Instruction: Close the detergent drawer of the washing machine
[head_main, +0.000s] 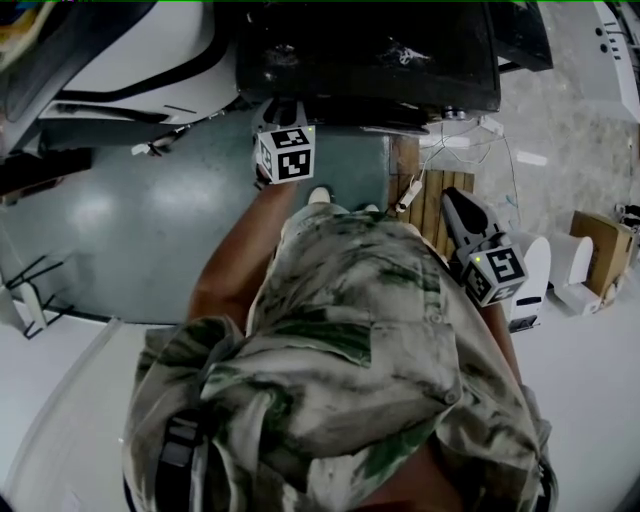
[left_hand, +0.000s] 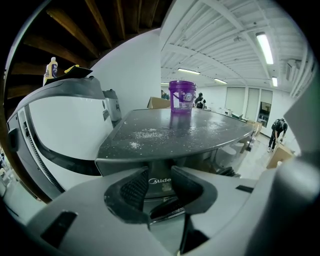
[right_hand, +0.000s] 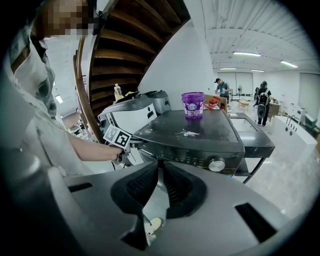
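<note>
Left gripper view faces the top-left front of a dark Midea washing machine (left_hand: 175, 135), where the left gripper (left_hand: 161, 186) hovers with its jaws parted and nothing pinched. The logo-bearing face seen between them looks to be the detergent drawer (left_hand: 160, 180), though how far it stands out cannot be told. The step in hand appears to be the approach, with the tips lined up on the drawer front. The next move calls for a straight, level push until that face sits flush; no grip should be needed. At the person's right side, well apart from the machine, the right gripper (right_hand: 157, 176) is held back idle, jaws closed on nothing. White powder (left_hand: 142, 134) is scattered over the machine's flat top, where a purple bucket (left_hand: 182, 96) stands upright near the back. A white appliance (left_hand: 55, 125) sits to the left beneath a wooden staircase (right_hand: 130, 45). Beyond lies a bright workshop with strip lights (left_hand: 264, 47) and people (right_hand: 262, 102) at work.
</note>
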